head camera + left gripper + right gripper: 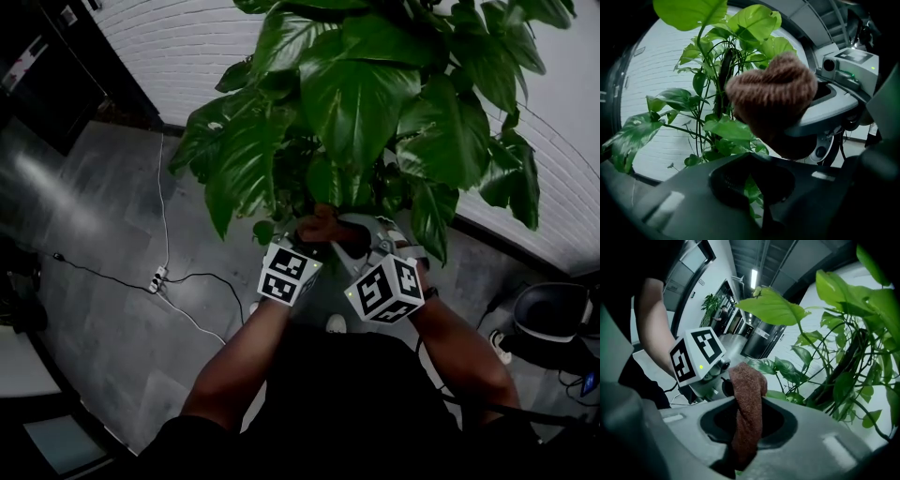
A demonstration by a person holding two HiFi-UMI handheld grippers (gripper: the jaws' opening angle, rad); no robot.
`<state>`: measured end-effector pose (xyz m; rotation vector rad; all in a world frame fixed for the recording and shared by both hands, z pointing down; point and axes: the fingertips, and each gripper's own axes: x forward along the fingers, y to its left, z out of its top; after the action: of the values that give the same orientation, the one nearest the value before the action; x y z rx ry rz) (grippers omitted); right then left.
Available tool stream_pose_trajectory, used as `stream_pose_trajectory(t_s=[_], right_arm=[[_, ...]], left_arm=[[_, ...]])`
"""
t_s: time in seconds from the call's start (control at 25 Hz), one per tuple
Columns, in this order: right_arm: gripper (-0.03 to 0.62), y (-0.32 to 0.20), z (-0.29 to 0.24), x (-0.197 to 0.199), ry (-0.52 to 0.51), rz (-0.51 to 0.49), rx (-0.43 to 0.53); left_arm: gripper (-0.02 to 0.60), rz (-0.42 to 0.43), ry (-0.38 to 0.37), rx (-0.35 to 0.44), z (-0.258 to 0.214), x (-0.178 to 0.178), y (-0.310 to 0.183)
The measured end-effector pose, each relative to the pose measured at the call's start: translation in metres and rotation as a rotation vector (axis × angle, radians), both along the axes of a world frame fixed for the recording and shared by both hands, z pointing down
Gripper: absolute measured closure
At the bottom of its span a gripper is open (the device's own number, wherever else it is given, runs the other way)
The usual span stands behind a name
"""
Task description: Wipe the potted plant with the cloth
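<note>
- Behind, a white brick wall (pixel 187 47) and a grey tiled floor (pixel 103 234) are seen.
- The potted plant (pixel 356 103) is spread wide overhead, with broad, glossy, heart-shaped green leaves carried on thin stems.
- The right gripper (pixel 747 437) is clamped on the cloth.
- The left gripper (pixel 761 197) is closed with nothing gripped, and leaves are glimpsed through its cutout.
- The cloth (pixel 746 399), a brown, nubby terry strip bunched at its top, is held just beside the plant's lower leaves.
</note>
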<state>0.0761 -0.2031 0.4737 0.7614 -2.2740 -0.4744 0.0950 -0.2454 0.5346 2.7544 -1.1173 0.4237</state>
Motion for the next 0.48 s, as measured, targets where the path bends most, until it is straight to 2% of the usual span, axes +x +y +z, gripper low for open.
stream_pose_trajectory(t_s=[0.12,0.28,0.48], right_arm=[[0.525,-0.005,-0.019,0.012,-0.001,0.019,0.074],[0.525,-0.035,-0.036,0.043,0.013,0.110,0.162],[0.525,-0.083,-0.033,0.082,0.008,0.250,0.164]], left_arm=[[0.565,0.009,-0.014,-0.009,0.004,0.001,0.003],[0.565,0.020,-0.024,-0.035,0.013,0.008,0.006],[0.565,0.032,-0.041,-0.054,0.025,0.020,0.000]])
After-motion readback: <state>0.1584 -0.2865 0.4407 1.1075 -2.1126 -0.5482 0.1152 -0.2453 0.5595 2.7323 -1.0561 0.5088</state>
